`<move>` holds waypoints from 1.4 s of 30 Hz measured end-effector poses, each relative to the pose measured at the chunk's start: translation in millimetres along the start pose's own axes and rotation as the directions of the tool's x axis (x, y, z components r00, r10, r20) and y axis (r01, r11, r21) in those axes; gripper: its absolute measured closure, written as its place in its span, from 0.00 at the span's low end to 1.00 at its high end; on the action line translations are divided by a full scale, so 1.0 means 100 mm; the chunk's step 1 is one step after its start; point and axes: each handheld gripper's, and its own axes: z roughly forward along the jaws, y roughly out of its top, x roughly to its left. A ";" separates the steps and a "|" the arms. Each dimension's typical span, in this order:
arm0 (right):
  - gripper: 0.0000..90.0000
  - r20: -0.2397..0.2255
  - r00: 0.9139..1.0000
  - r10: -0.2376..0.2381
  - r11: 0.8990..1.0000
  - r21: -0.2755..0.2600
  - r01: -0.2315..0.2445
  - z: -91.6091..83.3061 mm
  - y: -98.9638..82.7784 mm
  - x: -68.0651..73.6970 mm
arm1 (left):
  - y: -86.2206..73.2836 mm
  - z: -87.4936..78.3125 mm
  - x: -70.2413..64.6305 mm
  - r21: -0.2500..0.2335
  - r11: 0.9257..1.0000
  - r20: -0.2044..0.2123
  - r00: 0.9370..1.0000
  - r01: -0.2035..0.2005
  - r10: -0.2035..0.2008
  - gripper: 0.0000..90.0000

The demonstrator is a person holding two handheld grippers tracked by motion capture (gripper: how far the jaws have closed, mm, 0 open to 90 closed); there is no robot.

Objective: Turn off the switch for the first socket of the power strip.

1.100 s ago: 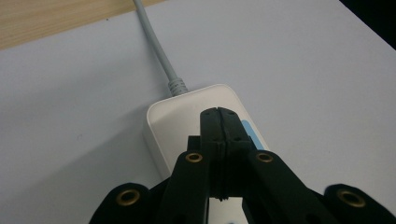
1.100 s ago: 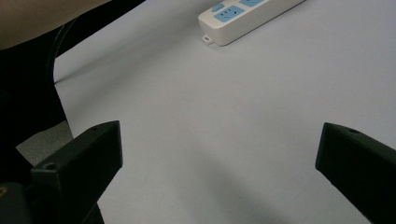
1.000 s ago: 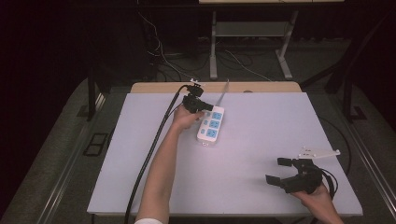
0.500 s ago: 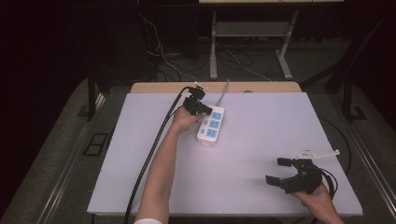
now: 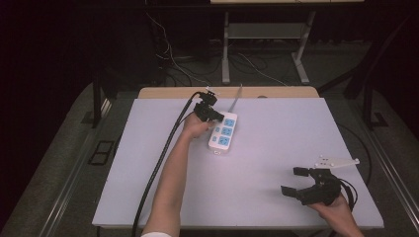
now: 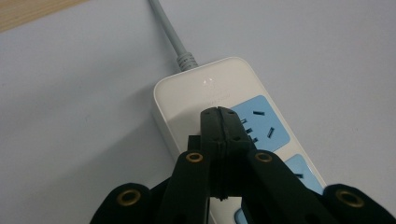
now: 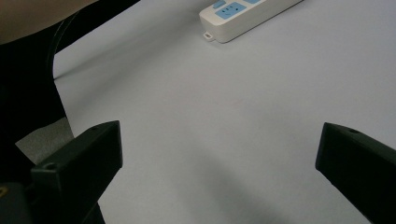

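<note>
A white power strip (image 5: 223,134) with blue sockets lies on the white table (image 5: 276,148) toward the back, its grey cord (image 5: 235,97) running off the far edge. My left gripper (image 5: 213,115) hovers at the strip's cord end, jaws shut with nothing between them. In the left gripper view the closed tips (image 6: 219,122) sit over the strip (image 6: 196,102) beside its first blue socket (image 6: 261,122). My right gripper (image 5: 296,181) rests near the front right of the table, jaws wide open and empty. The right gripper view shows the strip (image 7: 252,16) far off beyond its spread jaws.
A thick black cable (image 5: 163,158) trails from the left gripper along the forearm to the front edge. A grey three-cornered plate (image 5: 337,161) sits atop the right gripper. Behind the table are a wooden strip (image 5: 276,92), loose cables and metal legs on the floor.
</note>
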 end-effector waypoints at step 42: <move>0.00 0.014 1.000 0.012 1.000 -0.023 -0.011 -0.05 -0.01 -0.05 | -0.14 -0.30 -0.02 -0.145 0.989 -0.018 0.999 0.036 -0.039 1.00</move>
